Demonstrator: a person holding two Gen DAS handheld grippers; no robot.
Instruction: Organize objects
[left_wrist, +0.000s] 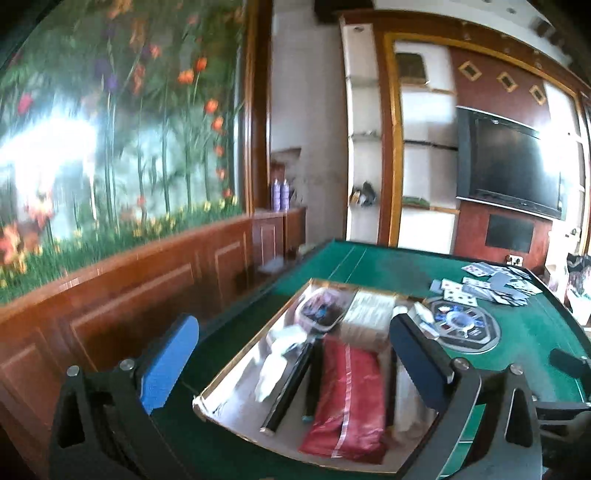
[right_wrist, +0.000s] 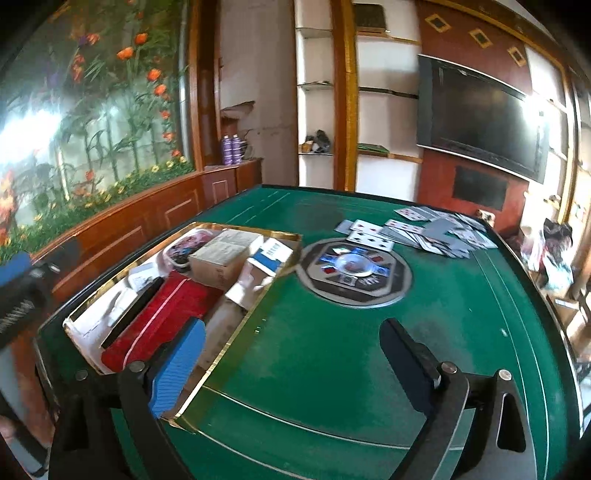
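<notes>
A big floral mural (left_wrist: 110, 129) is seen along the wall over wood panelling (left_wrist: 129, 288), with a dark TV (right_wrist: 476, 114) mounted on the far wall beside white shelves (right_wrist: 314, 92). Most of the foreground is taken up by a green felt table (right_wrist: 332, 350), with an octagonal centre panel (right_wrist: 354, 269) set into it and playing cards (right_wrist: 417, 232) scattered near the far edge. The tray (right_wrist: 229, 354), gold-rimmed and shiny inside, is parked on the table's left side, just beside the centre panel, and it's packed pretty full: a red pouch (left_wrist: 347, 398) is laid lengthwise in the middle, a cardboard box (right_wrist: 221, 258) is set behind it, a blue-and-white box (right_wrist: 273, 256) is leaned at the right edge, and a black stick (left_wrist: 291, 384) is laid left of the pouch. The left gripper (left_wrist: 291, 362) is held above the tray, jaws spread wide, nothing gripped. The right gripper (right_wrist: 291, 362) is held over bare felt at the tray's near corner, also wide open and empty.
</notes>
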